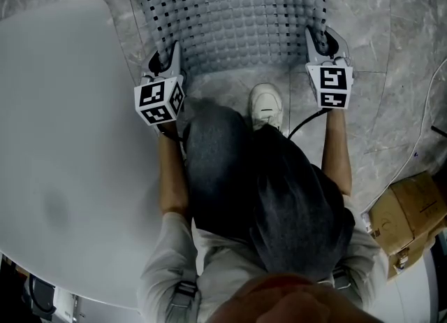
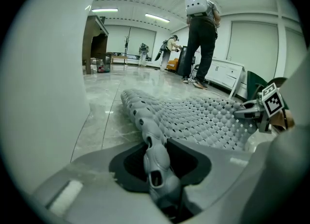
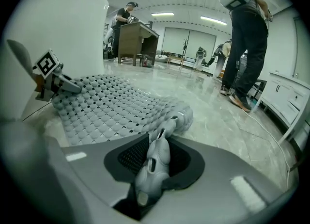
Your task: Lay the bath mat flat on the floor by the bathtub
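Observation:
A grey rubber bath mat (image 1: 230, 14) with many small holes lies spread on the marble floor beside the white bathtub (image 1: 63, 140). My left gripper (image 1: 167, 59) is at the mat's near left corner and my right gripper (image 1: 318, 38) at its near right corner. In the left gripper view the mat's corner (image 2: 157, 165) is pinched between the jaws of the left gripper (image 2: 157, 172), and the mat (image 2: 203, 116) stretches away to the right. The right gripper view shows the other corner (image 3: 155, 162) bunched between the pads of the right gripper (image 3: 152, 167), with the mat (image 3: 106, 106) low over the floor.
The tub wall (image 3: 63, 29) rises close on the left. My white shoe (image 1: 267, 105) stands just behind the mat's near edge. A cardboard box (image 1: 412, 217) and a thin cable (image 1: 419, 140) lie at the right. A person (image 3: 247, 39) stands beyond the mat, and a desk (image 3: 135, 39) is farther off.

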Tool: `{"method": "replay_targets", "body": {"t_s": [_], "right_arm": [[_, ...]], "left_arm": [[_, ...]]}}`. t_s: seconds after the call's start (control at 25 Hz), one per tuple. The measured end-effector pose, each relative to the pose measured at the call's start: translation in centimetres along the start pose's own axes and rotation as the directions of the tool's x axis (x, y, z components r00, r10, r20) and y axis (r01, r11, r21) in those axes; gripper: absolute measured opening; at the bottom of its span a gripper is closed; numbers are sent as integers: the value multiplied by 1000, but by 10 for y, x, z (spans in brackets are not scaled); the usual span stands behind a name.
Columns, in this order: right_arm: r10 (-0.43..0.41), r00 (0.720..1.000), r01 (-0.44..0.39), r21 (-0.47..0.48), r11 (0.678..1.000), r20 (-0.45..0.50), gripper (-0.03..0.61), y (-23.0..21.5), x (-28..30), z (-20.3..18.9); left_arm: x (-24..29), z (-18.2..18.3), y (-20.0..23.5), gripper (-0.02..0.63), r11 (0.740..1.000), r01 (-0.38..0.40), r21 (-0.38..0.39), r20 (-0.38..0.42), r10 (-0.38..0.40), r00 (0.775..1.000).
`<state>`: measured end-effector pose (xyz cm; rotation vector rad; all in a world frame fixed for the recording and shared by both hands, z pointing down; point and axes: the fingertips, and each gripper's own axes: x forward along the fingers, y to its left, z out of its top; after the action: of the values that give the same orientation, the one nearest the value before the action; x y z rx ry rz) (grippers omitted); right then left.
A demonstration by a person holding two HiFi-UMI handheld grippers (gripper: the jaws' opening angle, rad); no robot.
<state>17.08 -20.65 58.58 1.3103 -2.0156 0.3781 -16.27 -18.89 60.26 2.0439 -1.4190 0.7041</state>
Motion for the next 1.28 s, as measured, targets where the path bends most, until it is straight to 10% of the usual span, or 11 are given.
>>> {"method": "replay_targets", "body": {"t_s": [1.28], "right_arm": [[-20, 996, 31, -122, 992, 84, 267, 22, -20, 41]], "left_arm": [[-2, 2, 2, 156, 1000, 18, 2, 16, -18, 1000]]}}
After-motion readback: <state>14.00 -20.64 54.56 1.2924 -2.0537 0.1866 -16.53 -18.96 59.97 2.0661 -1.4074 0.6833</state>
